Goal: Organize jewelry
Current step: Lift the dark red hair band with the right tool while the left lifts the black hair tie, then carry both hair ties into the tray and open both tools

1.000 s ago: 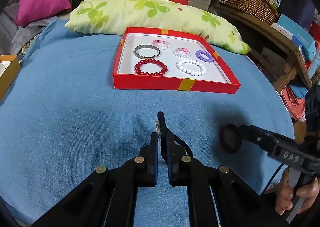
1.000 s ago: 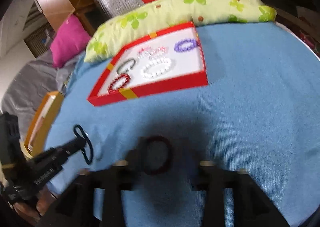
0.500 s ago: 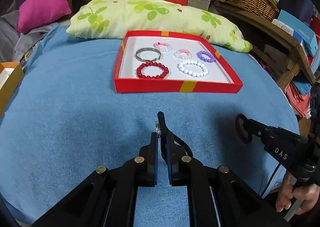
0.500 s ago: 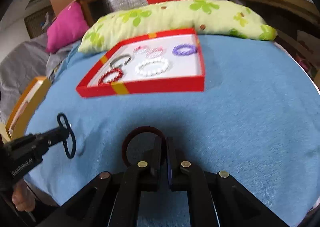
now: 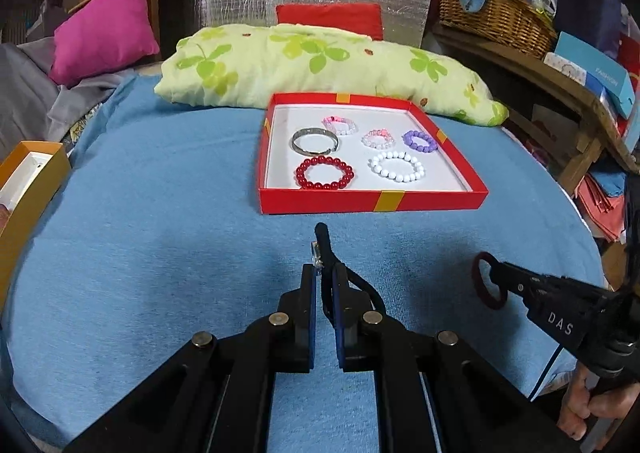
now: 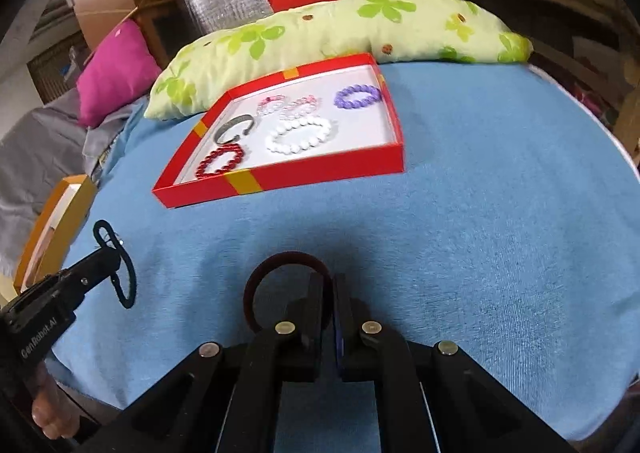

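Nearest, the left gripper (image 5: 325, 279) is clamped tight on a thin black band (image 5: 322, 239) with a small metal charm, holding it clear above the blue cloth (image 5: 160, 253). The right gripper (image 6: 333, 285) is likewise closed, pinching the rim of a dark red ring-shaped band (image 6: 280, 259), which hangs off to the left of its jaws. Both pieces are lifted but neither has reached the tray, so these two are judged still to be placed.

Farther on, the red tray (image 5: 372, 206) lies flat on the cloth with six bracelets already set apart on its white floor: a red beaded one (image 5: 325, 173) and a white beaded one (image 5: 397, 166) in front, then a silver bangle (image 5: 315, 141), two pink ones and a purple one (image 5: 420, 141) behind. Open floor remains along the tray's right side. Beyond the tray lies a green patterned pillow (image 5: 320, 61).
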`<action>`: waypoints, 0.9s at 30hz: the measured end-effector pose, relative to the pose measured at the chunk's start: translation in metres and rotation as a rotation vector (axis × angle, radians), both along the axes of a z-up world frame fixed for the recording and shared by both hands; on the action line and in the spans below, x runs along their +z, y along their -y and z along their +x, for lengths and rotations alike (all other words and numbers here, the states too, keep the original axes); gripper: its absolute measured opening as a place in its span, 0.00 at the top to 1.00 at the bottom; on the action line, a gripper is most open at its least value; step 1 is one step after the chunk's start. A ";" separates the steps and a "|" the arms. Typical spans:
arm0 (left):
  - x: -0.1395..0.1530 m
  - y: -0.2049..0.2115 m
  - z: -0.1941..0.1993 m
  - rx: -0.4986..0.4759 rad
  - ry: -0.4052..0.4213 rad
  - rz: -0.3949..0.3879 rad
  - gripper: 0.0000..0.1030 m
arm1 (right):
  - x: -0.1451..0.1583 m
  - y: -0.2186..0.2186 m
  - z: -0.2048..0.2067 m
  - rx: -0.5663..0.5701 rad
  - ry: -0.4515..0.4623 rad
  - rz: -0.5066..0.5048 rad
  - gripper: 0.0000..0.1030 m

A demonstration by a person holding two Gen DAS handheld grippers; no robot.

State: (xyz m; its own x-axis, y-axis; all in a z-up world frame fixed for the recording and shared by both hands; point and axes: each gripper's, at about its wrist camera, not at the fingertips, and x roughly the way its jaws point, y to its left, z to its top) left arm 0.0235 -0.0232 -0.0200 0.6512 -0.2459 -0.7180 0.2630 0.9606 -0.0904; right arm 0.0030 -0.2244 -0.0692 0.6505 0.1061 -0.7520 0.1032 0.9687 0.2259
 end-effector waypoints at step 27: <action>0.020 -0.011 0.016 0.007 0.070 -0.046 0.92 | 0.091 0.021 0.049 0.064 0.307 0.252 0.95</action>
State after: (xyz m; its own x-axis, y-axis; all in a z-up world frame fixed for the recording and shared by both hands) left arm 0.0396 -0.0122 -0.0001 0.7010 -0.2723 -0.6591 0.2630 0.9578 -0.1159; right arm 0.0521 -0.2450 0.0214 0.8271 0.3104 -0.4686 -0.0654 0.8812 0.4683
